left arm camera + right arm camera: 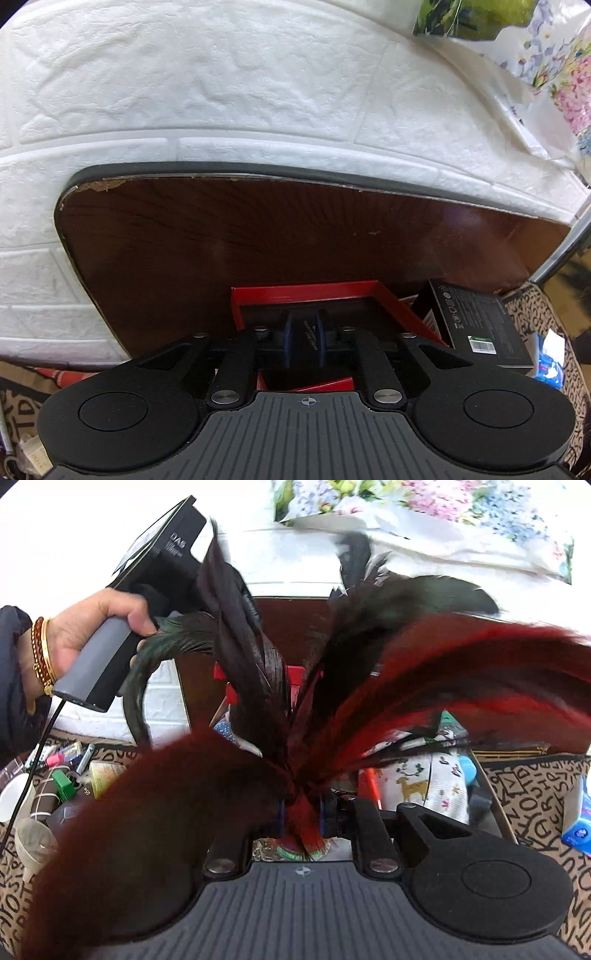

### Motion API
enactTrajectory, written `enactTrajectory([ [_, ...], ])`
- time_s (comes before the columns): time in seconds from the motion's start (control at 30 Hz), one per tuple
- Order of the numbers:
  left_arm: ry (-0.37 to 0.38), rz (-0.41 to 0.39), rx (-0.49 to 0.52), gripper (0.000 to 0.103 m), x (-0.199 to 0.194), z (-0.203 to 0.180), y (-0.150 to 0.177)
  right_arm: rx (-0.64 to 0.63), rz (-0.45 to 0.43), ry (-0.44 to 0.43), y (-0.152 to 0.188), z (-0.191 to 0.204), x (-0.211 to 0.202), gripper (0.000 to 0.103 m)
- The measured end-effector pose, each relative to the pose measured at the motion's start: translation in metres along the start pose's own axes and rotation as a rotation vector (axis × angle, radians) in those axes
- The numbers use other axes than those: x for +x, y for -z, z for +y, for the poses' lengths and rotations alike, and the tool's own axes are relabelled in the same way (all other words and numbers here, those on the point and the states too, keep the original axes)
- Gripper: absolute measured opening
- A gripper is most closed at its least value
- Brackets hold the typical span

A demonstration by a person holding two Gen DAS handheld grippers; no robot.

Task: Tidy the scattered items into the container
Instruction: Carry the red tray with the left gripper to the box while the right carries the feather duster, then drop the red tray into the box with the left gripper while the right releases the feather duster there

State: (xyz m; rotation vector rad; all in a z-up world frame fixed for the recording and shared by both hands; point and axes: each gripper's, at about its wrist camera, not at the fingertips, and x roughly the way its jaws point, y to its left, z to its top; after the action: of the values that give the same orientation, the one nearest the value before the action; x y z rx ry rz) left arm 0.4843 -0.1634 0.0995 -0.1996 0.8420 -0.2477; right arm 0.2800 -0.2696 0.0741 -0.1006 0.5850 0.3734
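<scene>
In the left wrist view my left gripper (307, 332) hangs over a shallow red box (388, 299) on a brown wooden tabletop (221, 240). Its blue pads stand slightly apart, open, with a thin dark item with white lettering (309, 334) in the gap. In the right wrist view my right gripper (301, 814) is shut on the base of a bunch of red and black feathers (406, 686), which fans out and hides much of the scene. At the upper left a hand (92, 627) holds the left gripper's grey handle (99, 661); its fingers are hidden behind the feathers.
A black carton (476, 325) leans beside the red box. Markers, a battery and a green item (62, 782) lie on letter-patterned cloth (535, 794) at the left. A llama-print fabric (417, 786) and orange pen (373, 782) lie in a dark-rimmed box. White brick wall (221, 92) stands behind.
</scene>
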Motion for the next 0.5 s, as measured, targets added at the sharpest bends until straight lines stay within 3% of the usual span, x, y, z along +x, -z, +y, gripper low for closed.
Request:
enactTrajectory([
  [0.03, 0.009, -0.004, 0.006, 0.032, -0.003, 0.0, 0.0, -0.003, 0.003, -0.002, 0.0, 0.002, 0.0, 0.018],
  [0.07, 0.016, -0.011, 0.011, 0.044, -0.006, 0.001, 0.0, -0.009, 0.003, -0.003, 0.0, 0.005, -0.002, 0.018],
  [0.13, 0.026, -0.048, 0.019, 0.063, -0.015, 0.002, 0.001, -0.013, -0.013, -0.009, 0.01, -0.027, -0.032, 0.018],
  [0.23, 0.055, -0.094, 0.048, 0.069, -0.032, 0.003, 0.006, 0.027, -0.001, -0.074, 0.012, -0.025, -0.034, 0.018],
  [0.27, 0.067, -0.102, 0.056, 0.077, -0.038, 0.004, 0.008, 0.02, 0.008, -0.076, 0.013, -0.022, -0.033, 0.018],
  [0.37, 0.065, -0.163, 0.058, 0.097, -0.056, 0.008, 0.017, -0.075, 0.046, 0.024, 0.021, -0.008, -0.021, 0.018],
  [0.43, 0.053, -0.204, 0.054, 0.102, -0.066, 0.012, 0.024, -0.143, 0.079, 0.109, 0.028, 0.0, -0.006, 0.018],
  [0.5, 0.052, -0.204, 0.065, 0.103, -0.072, 0.015, 0.028, -0.158, 0.117, 0.117, 0.036, 0.003, 0.008, 0.019],
])
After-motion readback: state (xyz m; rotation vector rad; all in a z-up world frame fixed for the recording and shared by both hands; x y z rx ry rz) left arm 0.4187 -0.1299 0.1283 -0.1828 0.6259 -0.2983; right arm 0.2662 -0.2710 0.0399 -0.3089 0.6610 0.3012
